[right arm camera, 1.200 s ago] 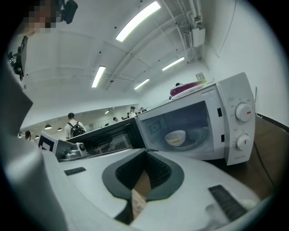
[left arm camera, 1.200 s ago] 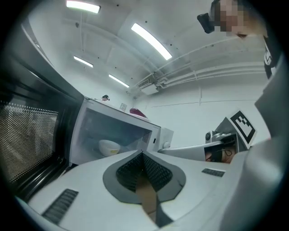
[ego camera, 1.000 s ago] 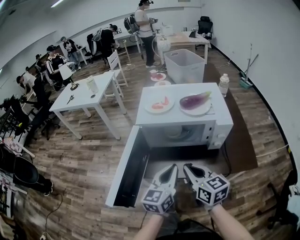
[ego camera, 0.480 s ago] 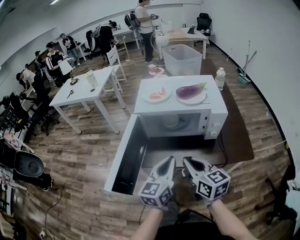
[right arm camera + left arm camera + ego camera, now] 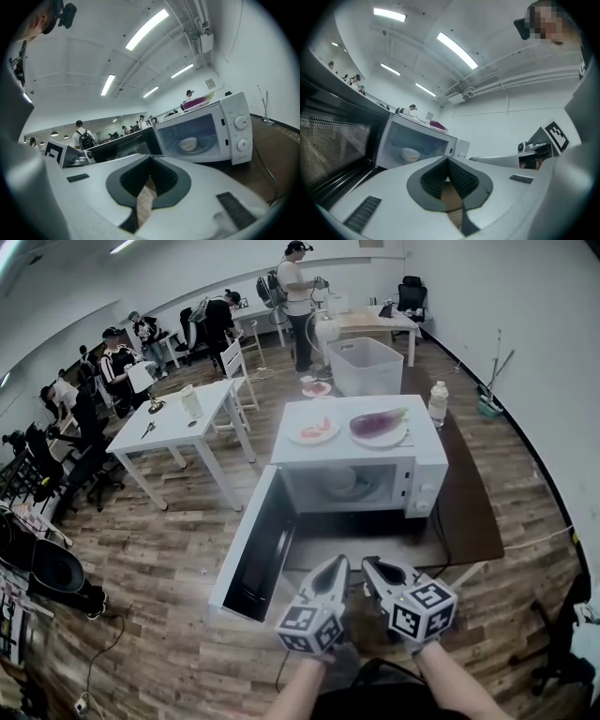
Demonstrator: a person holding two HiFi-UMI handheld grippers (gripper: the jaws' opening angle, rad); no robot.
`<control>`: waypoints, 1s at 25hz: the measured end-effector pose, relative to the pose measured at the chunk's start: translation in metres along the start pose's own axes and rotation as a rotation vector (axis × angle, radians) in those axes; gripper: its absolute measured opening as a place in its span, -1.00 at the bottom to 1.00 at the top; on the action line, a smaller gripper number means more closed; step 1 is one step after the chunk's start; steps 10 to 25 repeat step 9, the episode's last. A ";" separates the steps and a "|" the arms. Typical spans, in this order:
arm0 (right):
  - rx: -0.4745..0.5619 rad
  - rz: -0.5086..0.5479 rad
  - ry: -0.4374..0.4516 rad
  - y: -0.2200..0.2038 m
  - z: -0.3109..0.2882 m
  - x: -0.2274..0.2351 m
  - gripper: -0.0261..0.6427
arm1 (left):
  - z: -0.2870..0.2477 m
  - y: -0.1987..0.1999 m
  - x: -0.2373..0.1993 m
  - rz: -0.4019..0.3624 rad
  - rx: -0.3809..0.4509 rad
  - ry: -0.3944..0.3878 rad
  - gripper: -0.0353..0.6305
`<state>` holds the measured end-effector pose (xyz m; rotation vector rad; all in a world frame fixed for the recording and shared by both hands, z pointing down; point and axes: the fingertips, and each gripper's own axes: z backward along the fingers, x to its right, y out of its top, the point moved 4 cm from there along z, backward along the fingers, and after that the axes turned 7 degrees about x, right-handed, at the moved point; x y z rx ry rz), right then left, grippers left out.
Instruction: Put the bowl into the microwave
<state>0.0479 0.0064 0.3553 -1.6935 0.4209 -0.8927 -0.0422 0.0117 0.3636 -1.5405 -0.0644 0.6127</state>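
A white bowl (image 5: pixel 342 481) sits inside the white microwave (image 5: pixel 417 486), whose door (image 5: pixel 251 547) hangs open to the left. The bowl also shows on the turntable in the left gripper view (image 5: pixel 410 153) and the right gripper view (image 5: pixel 189 144). My left gripper (image 5: pixel 335 565) and right gripper (image 5: pixel 372 566) are held side by side in front of the microwave, well short of its opening. Both are shut with nothing between the pads (image 5: pixel 457 176) (image 5: pixel 161 177).
On top of the microwave lie a plate of red food (image 5: pixel 314 430) and an eggplant on a plate (image 5: pixel 378 424). A dark mat (image 5: pixel 473 507) lies under it. Behind stand a white table (image 5: pixel 173 423), a plastic bin (image 5: pixel 367 367), a bottle (image 5: pixel 437 403) and several people.
The head view has shifted a little and the two grippers have drawn slightly back from the microwave. Both stay shut; the bowl has not moved.
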 end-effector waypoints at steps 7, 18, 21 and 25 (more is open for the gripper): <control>-0.005 -0.003 0.014 -0.002 0.007 -0.004 -0.93 | 0.007 -0.001 0.006 0.007 0.002 0.007 -0.93; -0.011 -0.006 0.016 -0.004 0.009 -0.003 -0.93 | 0.007 -0.002 0.008 0.011 -0.004 0.006 -0.93; -0.011 -0.006 0.016 -0.004 0.009 -0.003 -0.93 | 0.007 -0.002 0.008 0.011 -0.004 0.006 -0.93; -0.011 -0.006 0.016 -0.004 0.009 -0.003 -0.93 | 0.007 -0.002 0.008 0.011 -0.004 0.006 -0.93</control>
